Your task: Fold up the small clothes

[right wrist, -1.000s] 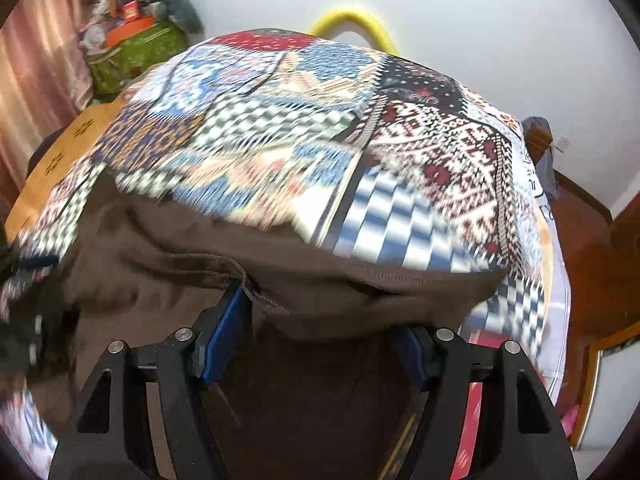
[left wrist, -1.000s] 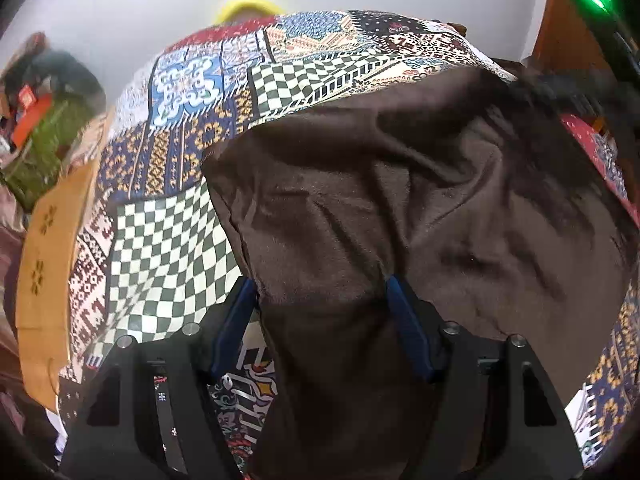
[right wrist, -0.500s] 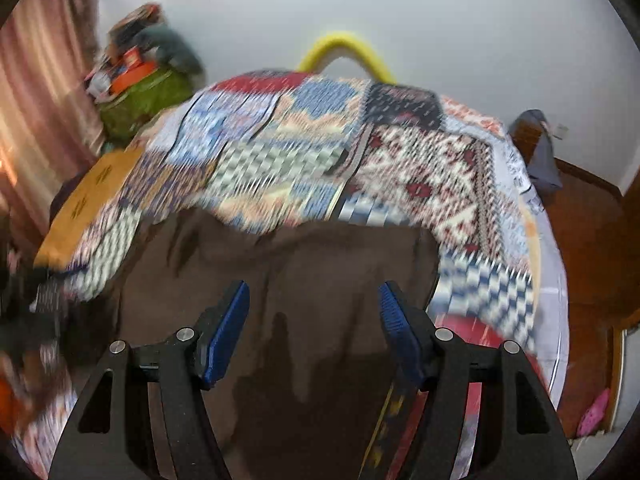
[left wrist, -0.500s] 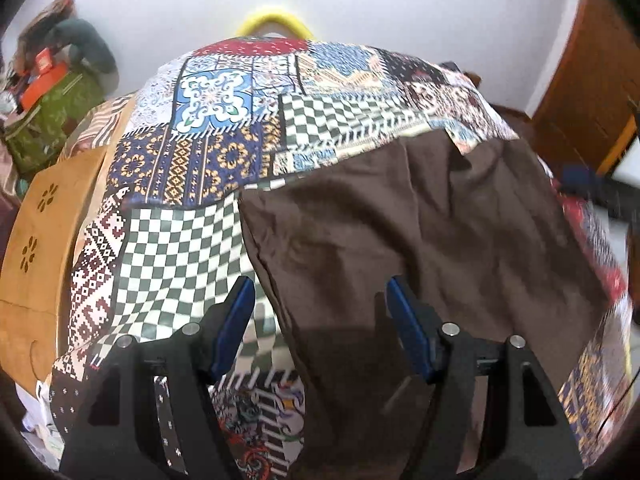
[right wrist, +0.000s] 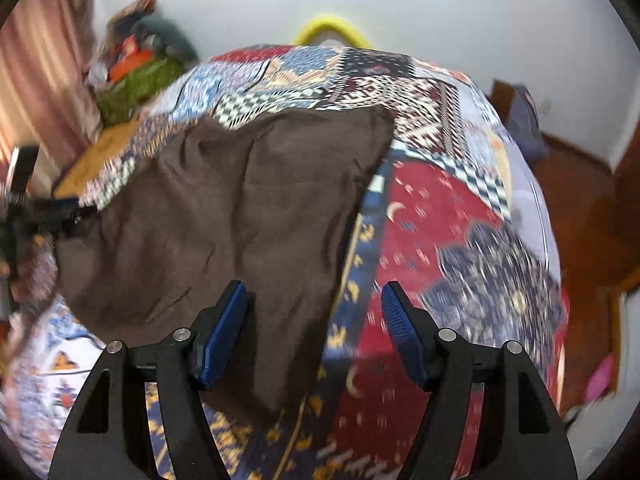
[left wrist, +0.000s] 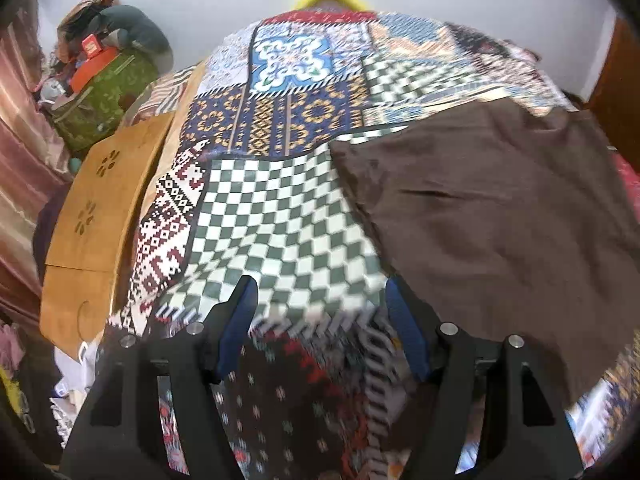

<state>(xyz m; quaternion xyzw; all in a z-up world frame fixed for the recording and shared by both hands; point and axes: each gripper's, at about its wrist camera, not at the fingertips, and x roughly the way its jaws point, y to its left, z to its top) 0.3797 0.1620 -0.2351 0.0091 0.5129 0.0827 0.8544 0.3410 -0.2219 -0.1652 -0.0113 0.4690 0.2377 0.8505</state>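
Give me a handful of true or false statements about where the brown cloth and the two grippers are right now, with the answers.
1. The brown cloth lies spread on the patchwork bedspread. True.
2. The left gripper is clamped on the cloth. False: its jaws stand open over the checkered patch, with the cloth off to its right.
3. The right gripper is open. True: nothing is pinched between its blue pads, though the cloth's corner lies below them.
4. The cloth is folded into a small neat square. False: it lies as one broad, slightly wrinkled sheet.
5. A yellow curved object shows beyond the far end of the bed. True.
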